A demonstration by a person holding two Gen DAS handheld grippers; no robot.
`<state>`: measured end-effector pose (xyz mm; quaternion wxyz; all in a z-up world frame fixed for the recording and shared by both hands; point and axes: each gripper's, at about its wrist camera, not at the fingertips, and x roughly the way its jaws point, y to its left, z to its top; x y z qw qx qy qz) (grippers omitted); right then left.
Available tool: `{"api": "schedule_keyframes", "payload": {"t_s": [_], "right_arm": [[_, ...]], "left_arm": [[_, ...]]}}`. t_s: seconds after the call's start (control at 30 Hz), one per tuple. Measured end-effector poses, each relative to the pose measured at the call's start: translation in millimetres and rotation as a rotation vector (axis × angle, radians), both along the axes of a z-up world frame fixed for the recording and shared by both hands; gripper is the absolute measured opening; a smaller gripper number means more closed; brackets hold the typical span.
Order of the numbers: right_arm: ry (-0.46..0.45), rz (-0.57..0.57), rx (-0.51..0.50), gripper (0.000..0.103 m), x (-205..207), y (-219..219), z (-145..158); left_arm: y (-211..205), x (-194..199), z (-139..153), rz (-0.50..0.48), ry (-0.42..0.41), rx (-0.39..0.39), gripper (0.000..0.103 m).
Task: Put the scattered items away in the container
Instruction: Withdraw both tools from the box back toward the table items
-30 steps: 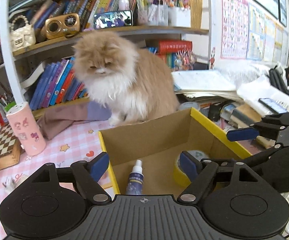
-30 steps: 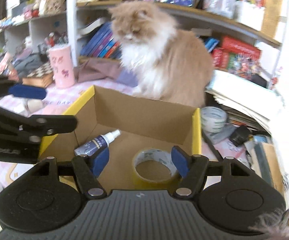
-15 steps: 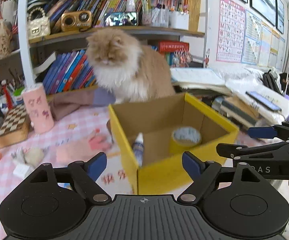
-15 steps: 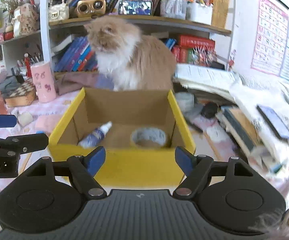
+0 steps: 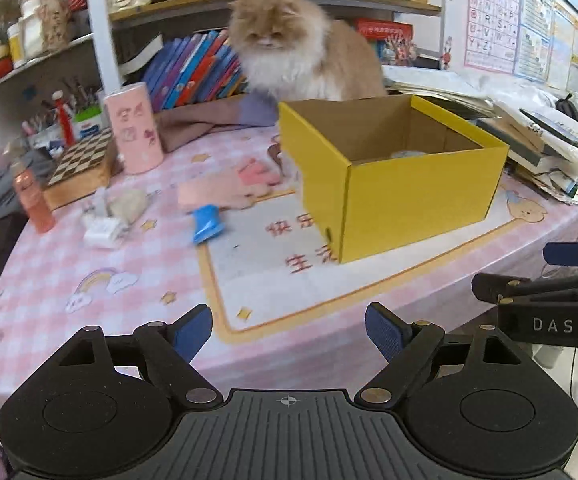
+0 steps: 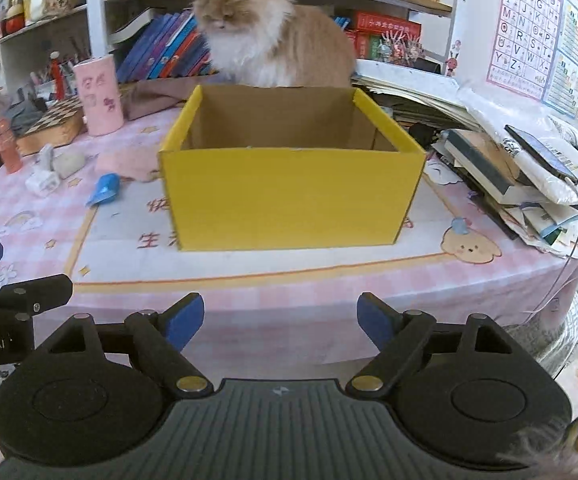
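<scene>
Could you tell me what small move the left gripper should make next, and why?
Probably reach the left gripper forward and to the left toward the blue packet. That packet lies loose on the pink tablecloth, outside the yellow box, and looks like the nearest scattered item. The gripper's fingers stand wide apart with nothing between them, so it seems free to pick.

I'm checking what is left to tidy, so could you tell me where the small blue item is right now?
In the left wrist view the small blue item lies on the pink tablecloth left of the yellow box, beside the white charger.
</scene>
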<state>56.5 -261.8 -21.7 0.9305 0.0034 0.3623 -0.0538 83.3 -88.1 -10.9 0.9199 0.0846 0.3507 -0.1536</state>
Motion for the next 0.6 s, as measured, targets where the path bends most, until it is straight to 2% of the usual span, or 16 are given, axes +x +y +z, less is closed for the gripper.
{"api": "schedule_keyframes", "payload": {"t_s": [0.27, 0.6], "right_arm": [[0.03, 0.078, 0.029, 0.089, -4.0, 34.0, -3.7], [0.052, 0.188, 0.043, 0.089, 3.1, 74.7, -4.4]], "left_arm": [[27.8, -19.7, 0.0, 0.016, -0.005, 0.004, 0.086], [63.9, -23.0, 1.4, 0.071, 0.002, 0.009, 0.086]]}}
